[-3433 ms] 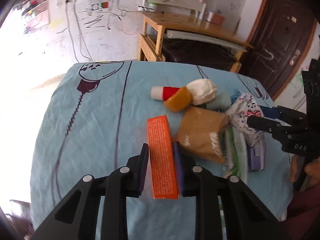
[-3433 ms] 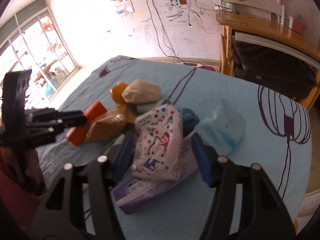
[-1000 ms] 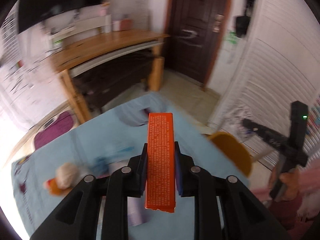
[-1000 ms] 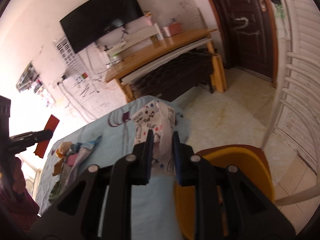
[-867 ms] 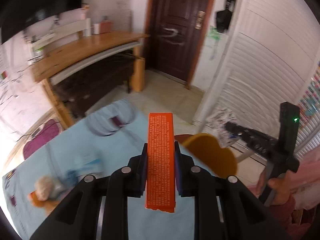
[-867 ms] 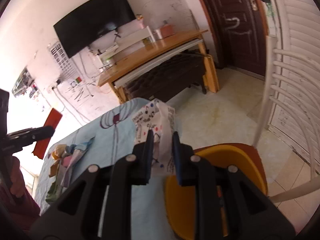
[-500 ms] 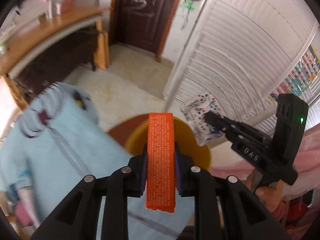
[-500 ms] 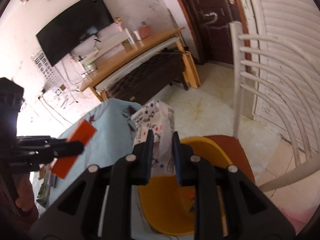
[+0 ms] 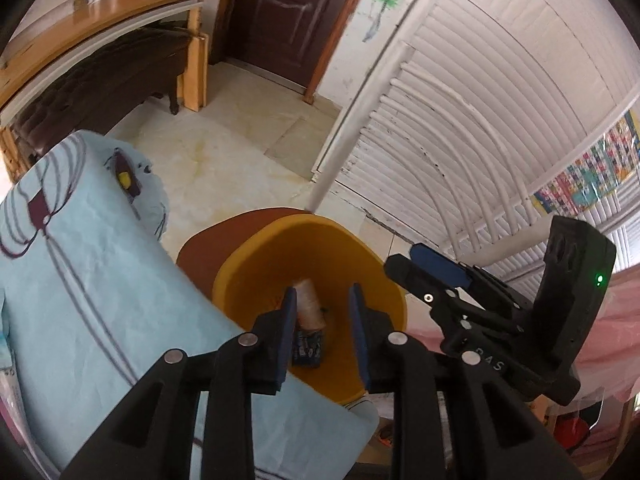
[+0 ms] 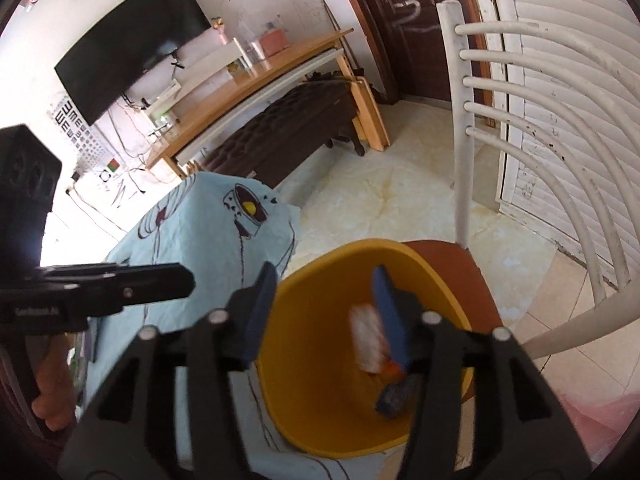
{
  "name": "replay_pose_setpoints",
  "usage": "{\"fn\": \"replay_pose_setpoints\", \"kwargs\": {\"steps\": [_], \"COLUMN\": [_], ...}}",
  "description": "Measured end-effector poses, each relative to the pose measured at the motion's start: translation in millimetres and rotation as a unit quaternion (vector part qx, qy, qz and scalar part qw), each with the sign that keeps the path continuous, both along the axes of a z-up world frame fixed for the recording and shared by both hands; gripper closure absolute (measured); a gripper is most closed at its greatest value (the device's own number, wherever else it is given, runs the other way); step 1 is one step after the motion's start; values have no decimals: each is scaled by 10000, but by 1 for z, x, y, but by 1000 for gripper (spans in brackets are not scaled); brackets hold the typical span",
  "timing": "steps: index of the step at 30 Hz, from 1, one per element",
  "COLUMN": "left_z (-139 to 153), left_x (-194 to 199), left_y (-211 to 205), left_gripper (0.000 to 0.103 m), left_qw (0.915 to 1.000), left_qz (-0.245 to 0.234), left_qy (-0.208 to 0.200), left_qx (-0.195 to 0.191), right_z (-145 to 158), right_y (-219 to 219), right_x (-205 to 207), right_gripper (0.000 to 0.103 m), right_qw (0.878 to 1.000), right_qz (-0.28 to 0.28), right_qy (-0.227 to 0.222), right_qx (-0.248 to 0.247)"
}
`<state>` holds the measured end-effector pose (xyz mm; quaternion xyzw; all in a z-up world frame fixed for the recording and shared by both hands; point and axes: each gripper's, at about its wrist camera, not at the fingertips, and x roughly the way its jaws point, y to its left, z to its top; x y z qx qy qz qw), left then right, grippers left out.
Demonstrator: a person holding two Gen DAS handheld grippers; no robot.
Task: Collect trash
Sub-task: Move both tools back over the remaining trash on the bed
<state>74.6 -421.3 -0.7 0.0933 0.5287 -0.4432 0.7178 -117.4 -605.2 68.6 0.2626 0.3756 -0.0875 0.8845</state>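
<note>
My left gripper (image 9: 322,320) hangs over the yellow bin (image 9: 256,248), its jaws opening with nothing between them. Down in the bin I see a pale roll (image 9: 308,304) and a blue packet (image 9: 306,346). My right gripper (image 10: 324,316) is also above the yellow bin (image 10: 320,408), jaws opening and empty. The white patterned bag (image 10: 366,344) is a blur just inside the right finger, dropping into the bin. An orange corner (image 10: 390,368) and a blue wrapper (image 10: 396,396) lie below it. Each wrist view shows the other gripper (image 9: 416,270) (image 10: 176,280) beside the bin.
The bin stands on a brown chair seat (image 10: 460,264) with a white slatted back (image 10: 464,120), right against the table's light blue cloth (image 9: 80,260). A wooden desk (image 10: 256,80) and a dark door (image 9: 280,20) stand beyond on the tiled floor.
The orange box has left my left gripper and the patterned bag has left my right gripper. Both pairs of jaws have parted, and both grippers now sit lower over the bin.
</note>
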Motion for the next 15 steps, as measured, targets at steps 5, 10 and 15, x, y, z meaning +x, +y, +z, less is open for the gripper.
{"fn": "replay_pose_setpoints", "kwargs": {"steps": [5, 10, 15], "left_z": [12, 30, 47], "left_x": [11, 23, 38], "left_y": [31, 75, 132], "left_gripper": [40, 23, 22], "left_qw": [9990, 9948, 9881], "left_qz": [404, 921, 1404], "left_qy": [-46, -183, -372], "left_qx": [-183, -394, -499], "right_z": [11, 26, 43], "right_y": [12, 33, 69], "right_x": [8, 23, 50], "right_gripper": [52, 43, 43], "right_qw": [9999, 9994, 9970], "right_qz": [107, 294, 704], "right_qy": [-62, -156, -197], "right_qx": [-46, -118, -248]}}
